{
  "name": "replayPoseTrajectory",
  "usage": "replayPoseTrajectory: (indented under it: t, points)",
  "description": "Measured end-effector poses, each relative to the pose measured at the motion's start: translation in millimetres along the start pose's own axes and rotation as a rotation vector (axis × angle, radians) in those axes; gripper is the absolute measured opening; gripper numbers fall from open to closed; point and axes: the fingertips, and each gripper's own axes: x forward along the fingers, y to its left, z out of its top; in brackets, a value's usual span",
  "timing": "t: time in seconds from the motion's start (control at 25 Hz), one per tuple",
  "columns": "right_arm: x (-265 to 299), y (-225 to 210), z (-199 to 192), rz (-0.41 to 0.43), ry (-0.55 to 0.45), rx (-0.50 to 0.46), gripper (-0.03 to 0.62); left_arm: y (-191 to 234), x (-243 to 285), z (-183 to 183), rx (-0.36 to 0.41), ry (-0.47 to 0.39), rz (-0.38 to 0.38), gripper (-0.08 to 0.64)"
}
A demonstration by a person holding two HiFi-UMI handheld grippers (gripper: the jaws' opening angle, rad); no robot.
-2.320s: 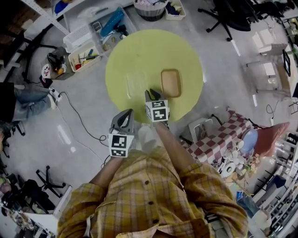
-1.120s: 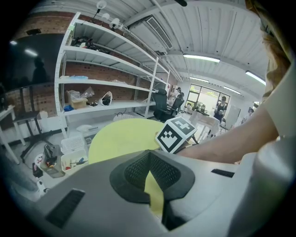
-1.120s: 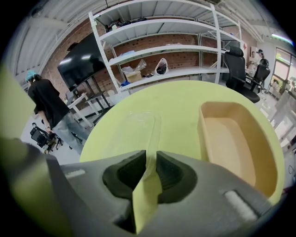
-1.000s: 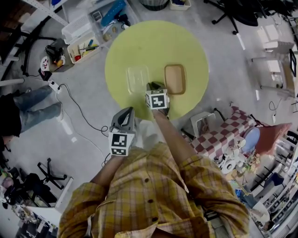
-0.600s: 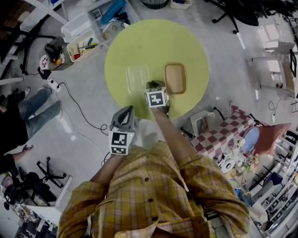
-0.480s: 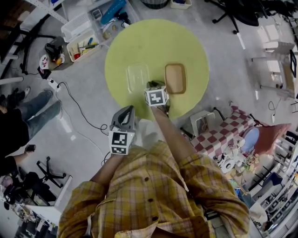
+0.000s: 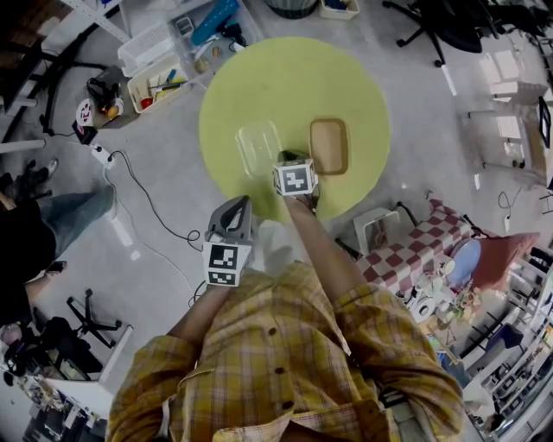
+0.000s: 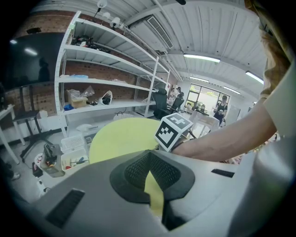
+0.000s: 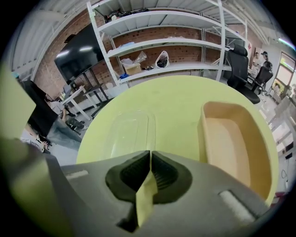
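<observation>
A round yellow table (image 7: 294,78) carries a clear plastic container (image 7: 259,147) and, to its right, a tan rectangular tray (image 7: 329,145). My right gripper (image 7: 289,159) hovers over the table's near edge, between the two and just short of them. Its jaws are shut with nothing in them. In the right gripper view the clear container (image 9: 132,132) lies ahead left and the tan tray (image 9: 231,143) ahead right of the right gripper (image 9: 150,155). My left gripper (image 7: 238,204) hangs off the table over the floor, shut and empty. The left gripper (image 8: 149,155) faces the table (image 8: 122,139).
Plastic bins of tools (image 7: 155,82) stand on the floor beyond the table's left. A cable (image 7: 151,220) runs across the floor, and a person's legs (image 7: 60,220) are at the far left. A checked cloth (image 7: 406,250) covers something at the right. An office chair (image 7: 436,26) stands at the back.
The right gripper has moved forward over the table's edge towards the container and tray, and its jaws have gone from slightly apart to shut. The person at the left has walked.
</observation>
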Motion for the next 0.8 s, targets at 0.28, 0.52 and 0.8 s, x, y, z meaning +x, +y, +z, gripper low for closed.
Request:
replayPoseTrajectory:
  t: [0.28, 0.52, 0.8]
  points:
    - [-9.9, -2.7, -6.4, 0.006, -0.027, 0.037, 0.008, -3.2, -6.0, -0.2, 0.004, -0.008, -0.001, 0.005]
    - [-19.8, -3.6, -3.5, 0.021, -0.065, 0.072, 0.008, -5.1, -10.2, 0.8, 0.012, -0.018, -0.004, 0.003]
    - [-41.3, 0.0, -3.2, 0.036, -0.125, 0.095, 0.008, -9.5, -20.2, 2.9, 0.016, -0.036, -0.001, 0.005]
